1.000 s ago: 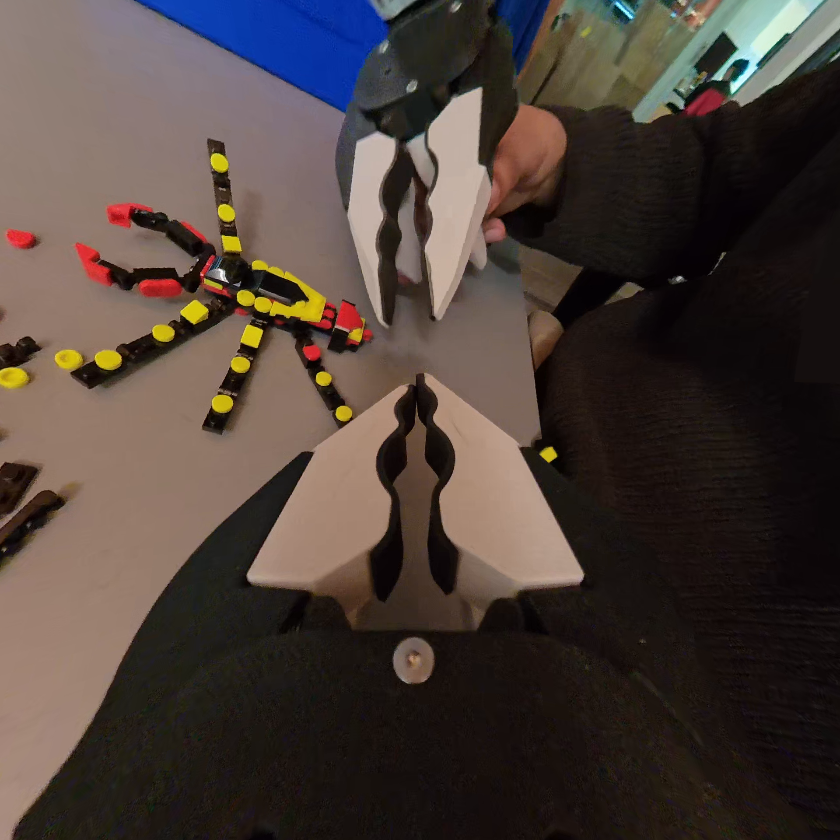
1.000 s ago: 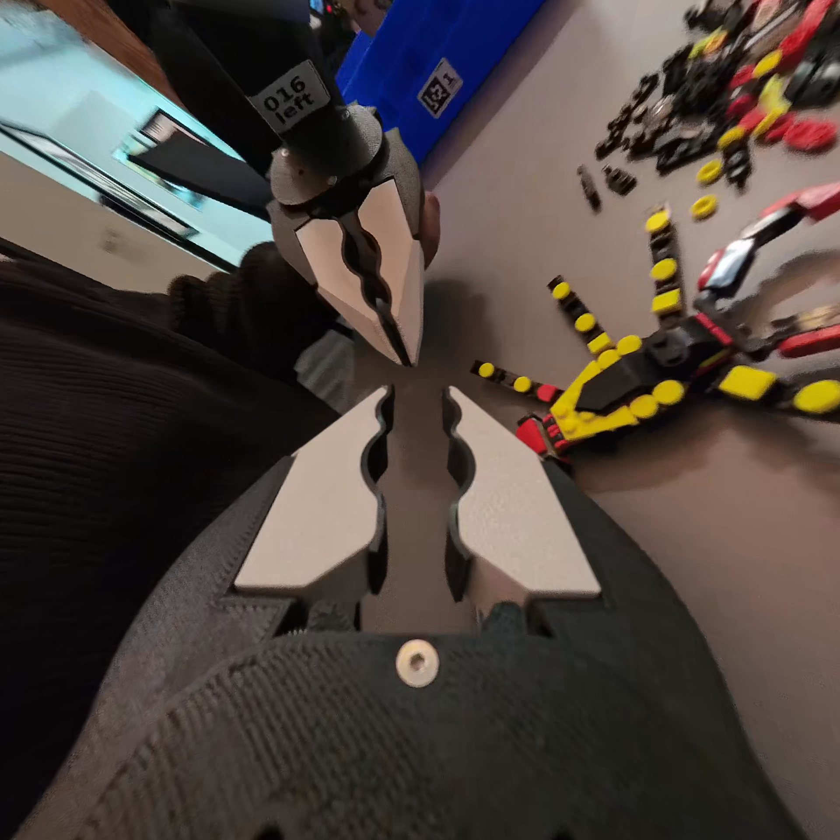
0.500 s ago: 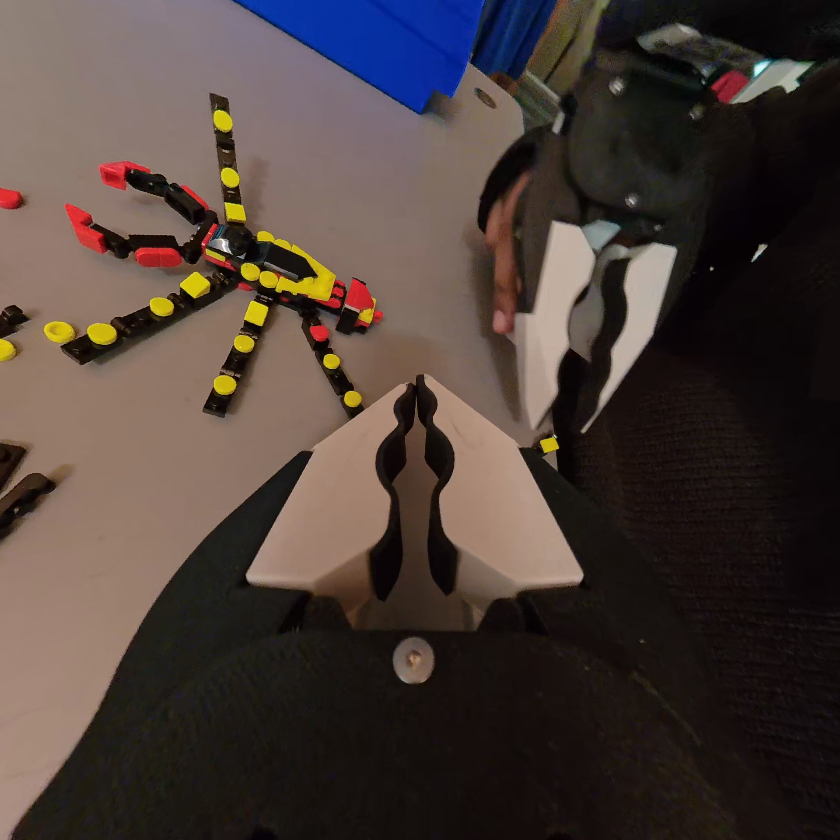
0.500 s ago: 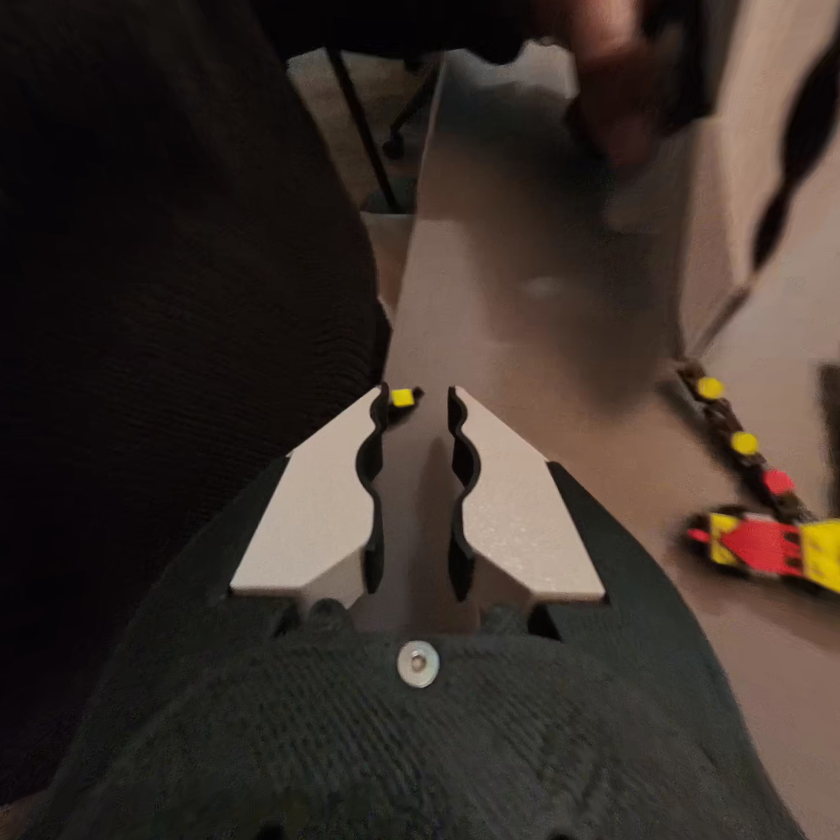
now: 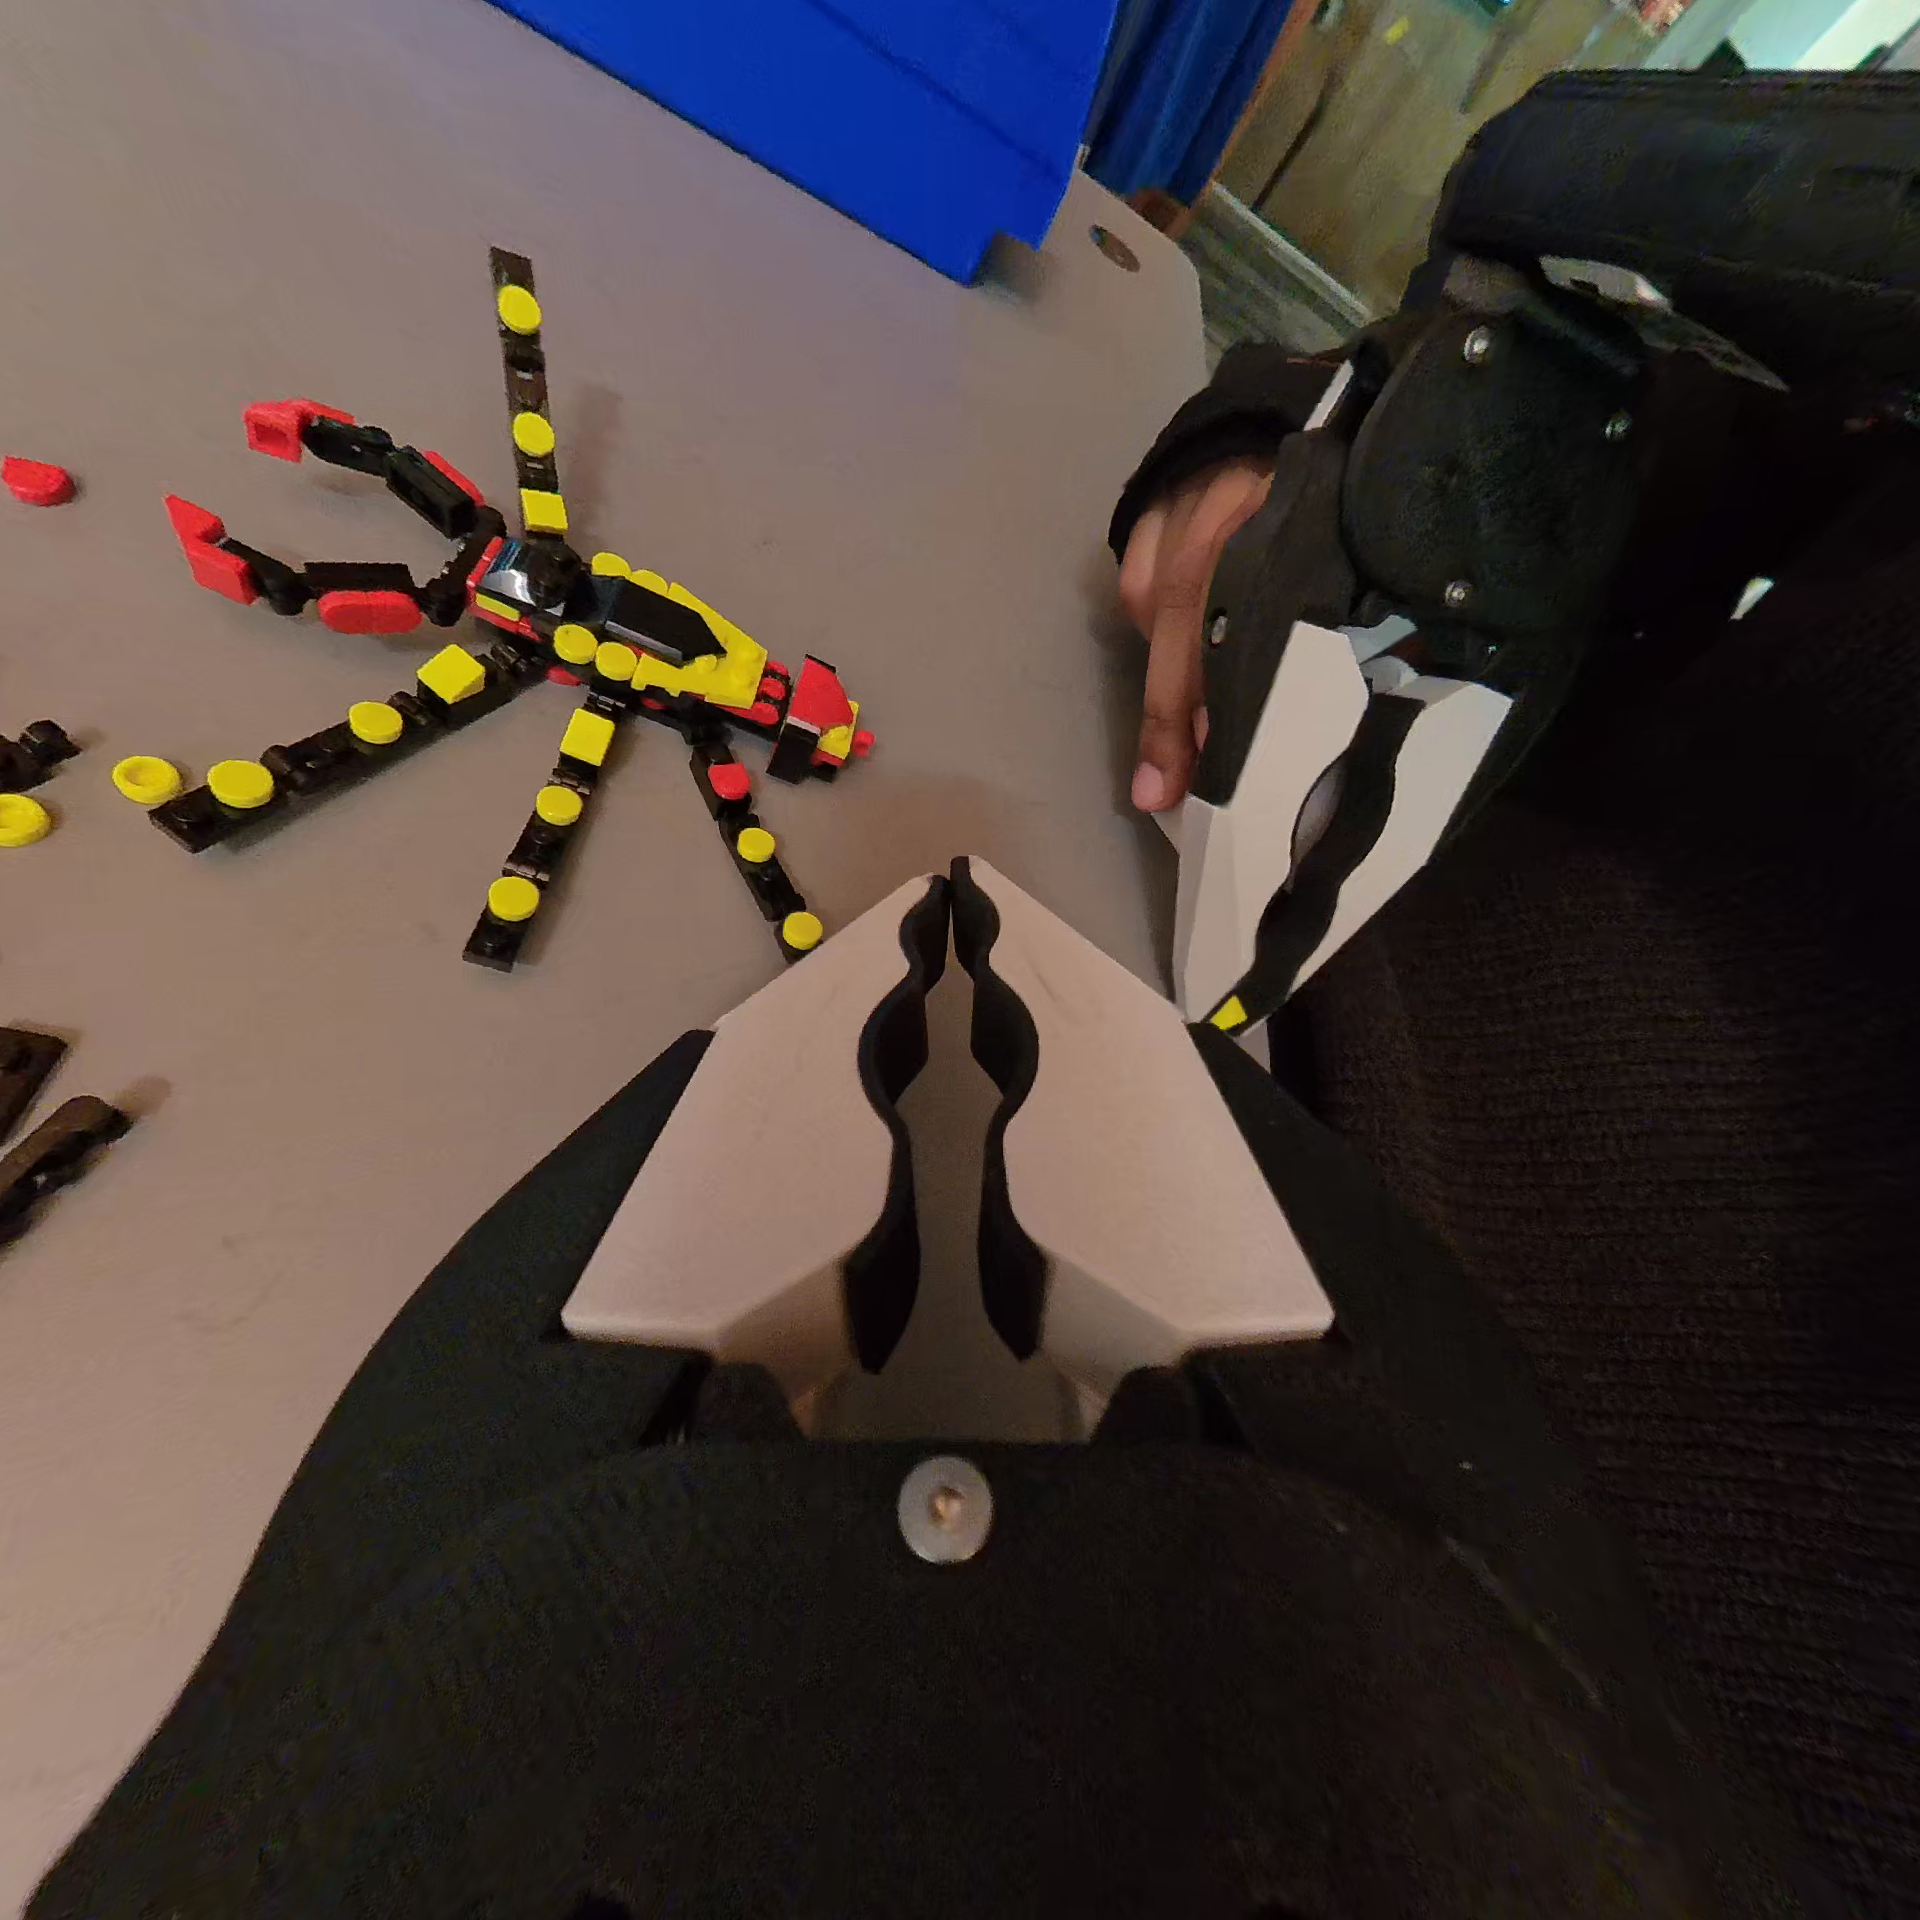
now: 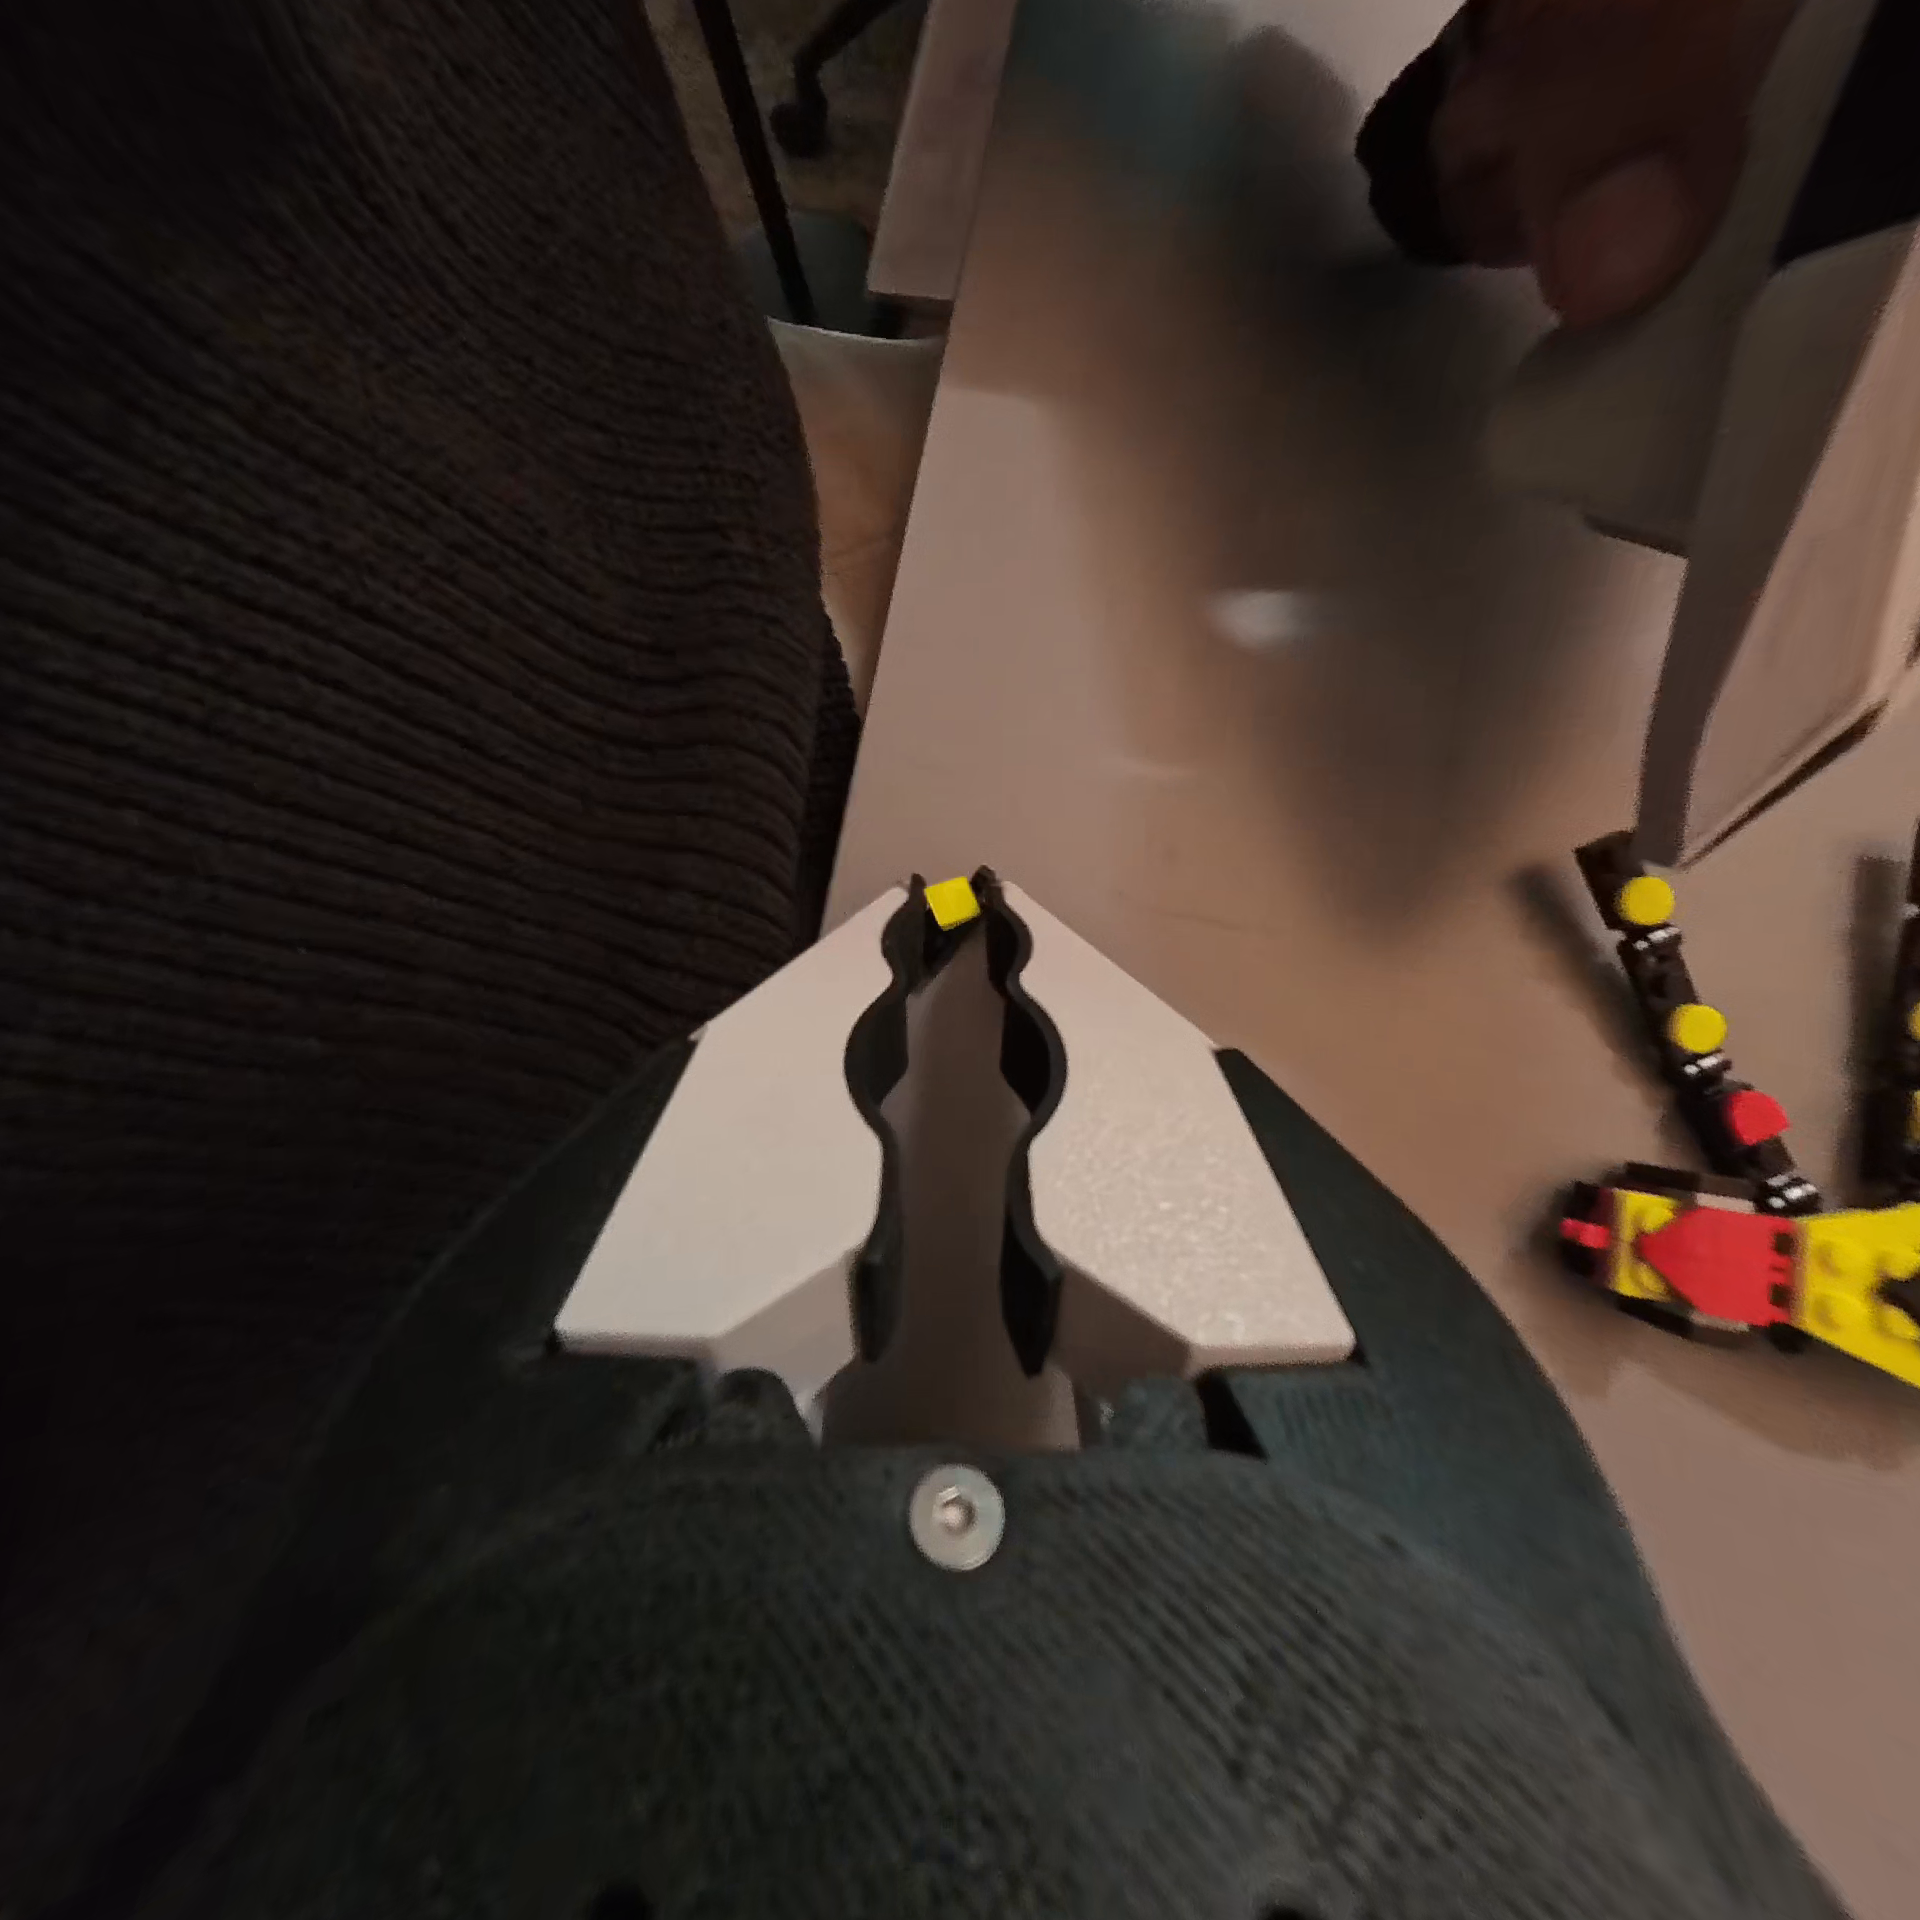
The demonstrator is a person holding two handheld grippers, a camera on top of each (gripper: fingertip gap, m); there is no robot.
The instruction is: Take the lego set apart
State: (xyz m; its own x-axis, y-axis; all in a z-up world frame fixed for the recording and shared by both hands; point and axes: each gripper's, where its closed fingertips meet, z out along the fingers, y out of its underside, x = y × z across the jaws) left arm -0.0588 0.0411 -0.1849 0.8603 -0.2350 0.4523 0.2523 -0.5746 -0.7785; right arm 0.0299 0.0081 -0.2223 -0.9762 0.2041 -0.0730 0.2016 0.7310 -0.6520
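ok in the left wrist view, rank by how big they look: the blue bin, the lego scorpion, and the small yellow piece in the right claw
Largest to smallest as they appear:
1. Blue bin, though cut off by the frame.
2. Lego scorpion, legs spread across the table.
3. Small yellow piece, pinched at the right claw tips, nearest the camera yet plainly smallest.

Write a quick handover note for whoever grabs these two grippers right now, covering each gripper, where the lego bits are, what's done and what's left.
Right gripper: shut on a small yellow piece at the table's near edge, beside the person's dark sweater.
Left gripper: shut, empty, hovering over the table near the model.
Lego scorpion: mostly assembled, with body, claws and studded legs attached, lying flat on the table.
Done: several loose pieces lie apart at the left.
Left: set the yellow piece down, then strip the legs, claws and body.
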